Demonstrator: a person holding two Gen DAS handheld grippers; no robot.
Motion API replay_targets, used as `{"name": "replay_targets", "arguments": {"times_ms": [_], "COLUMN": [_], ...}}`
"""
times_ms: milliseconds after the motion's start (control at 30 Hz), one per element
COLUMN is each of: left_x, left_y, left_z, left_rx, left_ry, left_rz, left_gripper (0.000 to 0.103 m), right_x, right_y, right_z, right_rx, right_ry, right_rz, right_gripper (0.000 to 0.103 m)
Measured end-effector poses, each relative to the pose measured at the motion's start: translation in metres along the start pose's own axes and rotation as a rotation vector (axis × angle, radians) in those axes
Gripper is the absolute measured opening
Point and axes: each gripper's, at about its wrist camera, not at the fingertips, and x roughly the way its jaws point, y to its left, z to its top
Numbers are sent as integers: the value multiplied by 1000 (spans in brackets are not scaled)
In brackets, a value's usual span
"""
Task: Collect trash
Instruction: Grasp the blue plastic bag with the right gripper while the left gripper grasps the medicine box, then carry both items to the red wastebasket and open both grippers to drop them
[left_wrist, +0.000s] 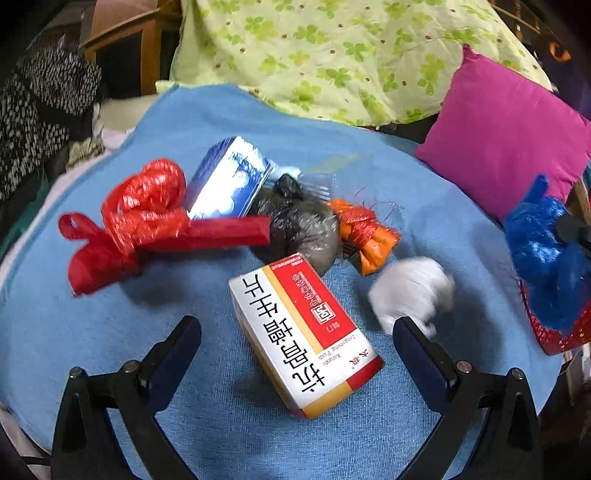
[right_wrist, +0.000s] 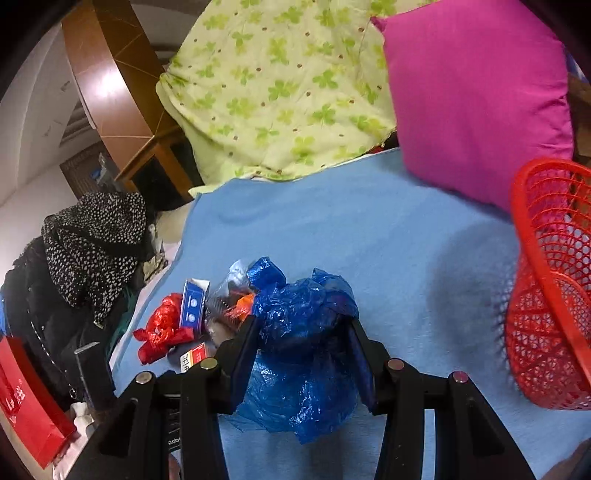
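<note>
Trash lies on a blue blanket (left_wrist: 369, 155). A red and white medicine box (left_wrist: 301, 334) sits right in front of my left gripper (left_wrist: 295, 330), which is open and straddles the box's near end without touching it. Behind the box are a red plastic bag (left_wrist: 140, 221), a blue box (left_wrist: 231, 184), a grey bag (left_wrist: 299, 229), an orange wrapper (left_wrist: 364, 232) and a white paper wad (left_wrist: 412, 290). My right gripper (right_wrist: 303, 341) is shut on a crumpled blue plastic bag (right_wrist: 303, 317), held above the blanket (right_wrist: 369, 229). A red mesh basket (right_wrist: 550, 280) stands at its right.
A magenta cushion (right_wrist: 476, 96) and a green clover quilt (right_wrist: 280, 88) lie at the back of the bed. Dark speckled clothes (right_wrist: 92, 243) are piled at the left, with a red paper bag (right_wrist: 26, 402) below them. Wooden furniture (right_wrist: 107, 88) stands behind.
</note>
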Motion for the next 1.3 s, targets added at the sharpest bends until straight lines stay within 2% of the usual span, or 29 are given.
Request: {"name": "replay_targets", "arguments": {"times_ms": [67, 167, 333, 600, 667, 733, 967, 1133, 1200, 1267, 1300], "left_x": [4, 6, -5, -52, -63, -61, -47, -27, -23, -24, -26], "left_y": [5, 18, 23, 4, -7, -14, -23, 1, 11, 17, 19], "left_z": [-1, -4, -10, -15, -20, -21, -34, -47, -49, -48, -46], "left_rx": [-25, -94, -81, 84, 137, 178, 256, 151, 117, 89, 84], "left_ry": [19, 38, 11, -117, -147, -143, -137, -57, -45, -56, -59], "left_rz": [-12, -93, -92, -47, -30, -4, 74, 79, 101, 88, 82], "left_gripper": [83, 71, 61, 50, 47, 47, 64, 71, 66, 47, 47], "right_x": [-3, -8, -20, -67, -78, -88, -107, -113, -113, -113, -113], "right_y": [-4, -9, -10, -12, -14, -17, -31, -37, -38, -37, -36], "right_z": [1, 1, 1, 7, 8, 7, 6, 7, 8, 9, 8], "right_rx": [12, 13, -1, 1, 1, 10, 29, 41, 47, 42, 39], "right_ry": [-5, -22, -78, -235, -271, -306, -364, -383, -388, -390, -394], "right_rz": [-3, -5, -4, 47, 40, 37, 6, 6, 9, 7, 3], "right_gripper": [50, 50, 50, 50, 50, 50, 50, 50, 50, 50, 50]}}
